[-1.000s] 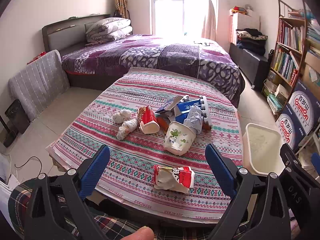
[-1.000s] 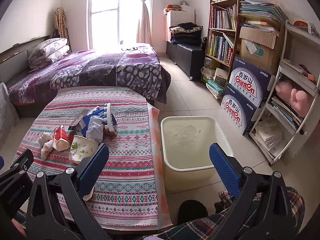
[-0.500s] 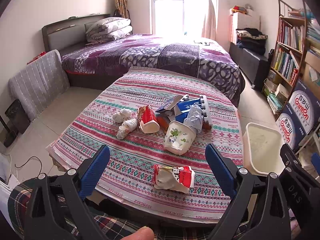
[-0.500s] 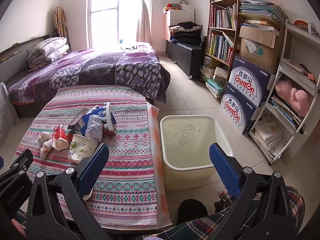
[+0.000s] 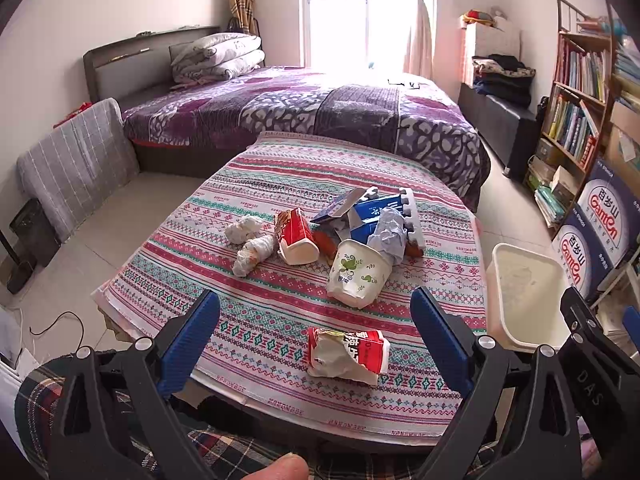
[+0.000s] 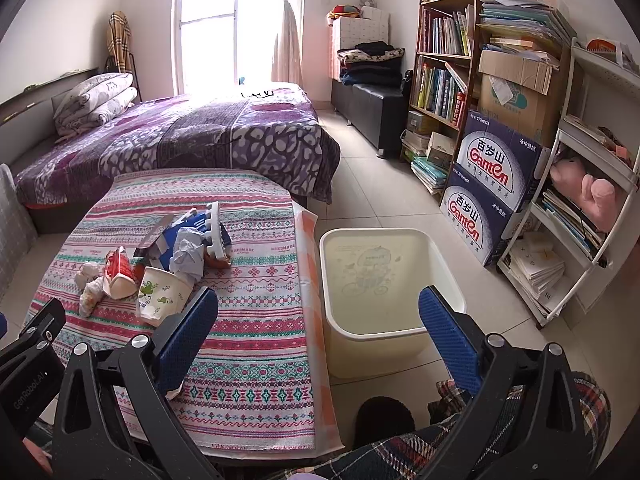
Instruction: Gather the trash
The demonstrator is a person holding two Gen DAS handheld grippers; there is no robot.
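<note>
My right tool (image 6: pixel 318 322) covers the crushed red-and-white carton: in the right wrist view its left blue pad hides all but a pale corner below the pad. That same pad hides the lower edge of the paper cup (image 6: pixel 160 294). In the pile, the orange wrapper (image 5: pixel 326 242) is mostly buried under the blue box (image 5: pixel 374 216) and the crumpled grey paper (image 5: pixel 390 236), so I cannot tell what it is. The print on the near carton (image 5: pixel 348 354) is too crumpled to read. The white bin (image 5: pixel 524 292) is partly covered at its near right corner by my other tool's body. A fingertip (image 5: pixel 280 468) is cut off at the bottom edge.
</note>
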